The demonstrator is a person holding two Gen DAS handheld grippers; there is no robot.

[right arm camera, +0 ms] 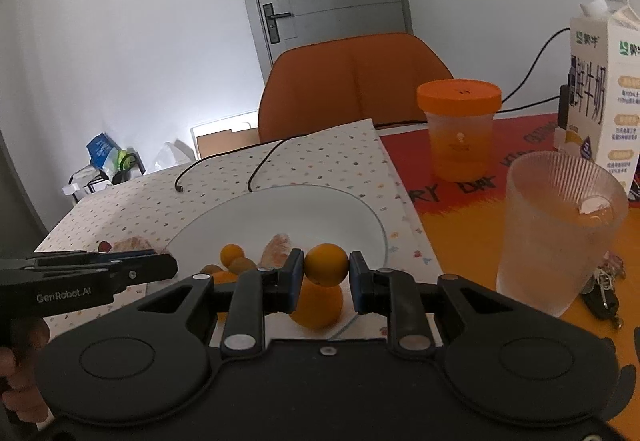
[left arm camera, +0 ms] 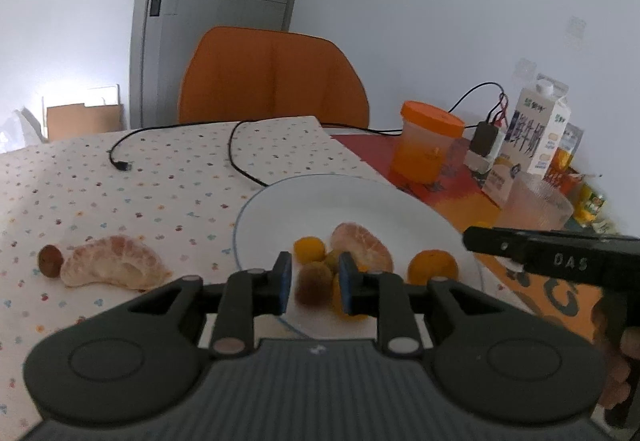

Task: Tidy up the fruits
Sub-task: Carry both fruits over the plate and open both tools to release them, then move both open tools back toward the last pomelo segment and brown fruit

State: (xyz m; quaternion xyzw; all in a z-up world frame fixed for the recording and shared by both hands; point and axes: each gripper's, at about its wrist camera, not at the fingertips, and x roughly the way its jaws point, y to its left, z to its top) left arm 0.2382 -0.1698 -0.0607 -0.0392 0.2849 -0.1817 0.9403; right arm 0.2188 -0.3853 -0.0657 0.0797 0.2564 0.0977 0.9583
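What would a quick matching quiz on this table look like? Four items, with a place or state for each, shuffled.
Items:
1. large peeled segment
2. small peeled segment
3. plastic jar
4. ribbed glass

Place or state:
A. empty
B. on the white plate
C. orange lid on
D. on the dotted cloth, off the plate

Pairs: 1-D, 2-B, 3-C, 4-A

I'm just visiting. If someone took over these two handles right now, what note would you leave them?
Left gripper: jaws nearly shut, over the plate; a fuzzy brown fruit shows between them, grip unclear.
Right gripper: shut on a small orange, above the plate.
Done: one peeled segment and several small fruits lie on the plate.
Left: the second peeled segment and a little brown fruit lie on the dotted cloth.
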